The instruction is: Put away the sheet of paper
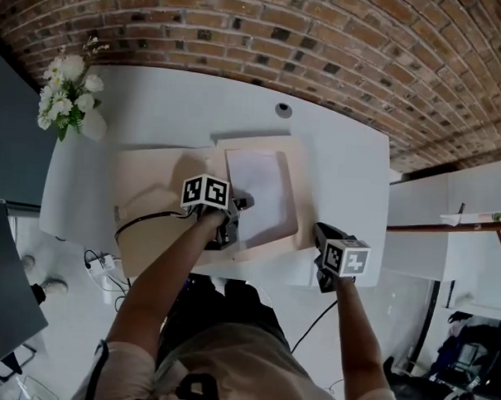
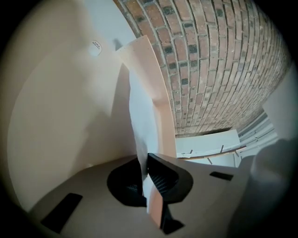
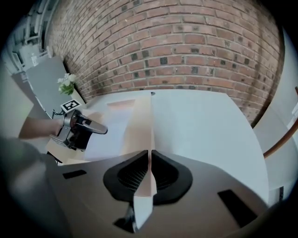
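A beige folder point(image 1: 151, 195) lies open on the white table point(image 1: 343, 158). Its right flap point(image 1: 287, 213) is tilted up, with the white sheet of paper point(image 1: 259, 191) lying against it. My left gripper point(image 1: 236, 209) is shut on the sheet's near left edge; in the left gripper view the sheet point(image 2: 142, 125) rises from the shut left gripper point(image 2: 146, 174) beside the flap's edge point(image 2: 160, 93). My right gripper point(image 1: 319, 233) is shut on the flap's near right corner. In the right gripper view the flap point(image 3: 137, 125) runs edge-on out of the right gripper point(image 3: 150, 169), with the left gripper point(image 3: 77, 130) beyond.
A vase of white flowers point(image 1: 68, 96) stands at the table's far left corner. A small round grey object point(image 1: 283, 109) sits near the far edge. A black cable point(image 1: 142, 219) crosses the folder's left half. A brick wall point(image 1: 324, 41) backs the table; a shelf point(image 1: 457, 221) stands right.
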Demonstrator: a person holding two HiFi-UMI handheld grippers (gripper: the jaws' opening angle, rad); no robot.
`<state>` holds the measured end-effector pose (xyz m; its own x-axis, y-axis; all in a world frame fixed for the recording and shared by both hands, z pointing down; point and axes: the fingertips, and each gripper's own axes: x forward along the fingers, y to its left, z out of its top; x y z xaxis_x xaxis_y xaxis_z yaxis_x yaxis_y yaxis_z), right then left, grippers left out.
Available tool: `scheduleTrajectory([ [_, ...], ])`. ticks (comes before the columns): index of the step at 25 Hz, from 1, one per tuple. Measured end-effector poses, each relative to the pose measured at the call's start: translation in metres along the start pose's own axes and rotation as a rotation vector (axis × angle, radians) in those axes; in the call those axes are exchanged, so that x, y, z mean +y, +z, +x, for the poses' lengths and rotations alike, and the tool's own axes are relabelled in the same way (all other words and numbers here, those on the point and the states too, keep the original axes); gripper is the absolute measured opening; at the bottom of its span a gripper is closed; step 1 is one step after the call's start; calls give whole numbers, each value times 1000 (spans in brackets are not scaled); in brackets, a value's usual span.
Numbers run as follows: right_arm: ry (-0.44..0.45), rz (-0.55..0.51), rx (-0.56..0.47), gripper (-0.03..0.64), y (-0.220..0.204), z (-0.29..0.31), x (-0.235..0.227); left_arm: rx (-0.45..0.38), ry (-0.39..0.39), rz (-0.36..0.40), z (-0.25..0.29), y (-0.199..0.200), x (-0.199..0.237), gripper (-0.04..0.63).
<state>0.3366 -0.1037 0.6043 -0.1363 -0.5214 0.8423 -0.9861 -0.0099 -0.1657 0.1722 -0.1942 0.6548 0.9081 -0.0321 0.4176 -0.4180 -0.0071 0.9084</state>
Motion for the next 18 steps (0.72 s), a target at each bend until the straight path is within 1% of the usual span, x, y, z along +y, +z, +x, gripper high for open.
scheduleTrajectory([
  [3, 71, 48, -31, 25, -1, 1, -1, 0, 19, 3, 0, 1, 1, 15],
  [6, 155, 68, -18, 25, -6, 2, 2, 4, 40, 2, 1, -3, 3, 15],
  [8, 205, 64, 1, 25, -7, 1, 4, 2, 55, 11, 0, -3, 3, 15],
  [11, 258, 40, 12, 25, -11, 0, 10, 3, 76, 32, -1, -3, 5, 15],
  [14, 321, 56, 28, 25, -17, -2, 17, 22, 102, 60, -4, -4, 7, 15],
  [18, 345, 44, 30, 25, -22, -3, 22, 20, 123, 65, -8, -7, 10, 15],
])
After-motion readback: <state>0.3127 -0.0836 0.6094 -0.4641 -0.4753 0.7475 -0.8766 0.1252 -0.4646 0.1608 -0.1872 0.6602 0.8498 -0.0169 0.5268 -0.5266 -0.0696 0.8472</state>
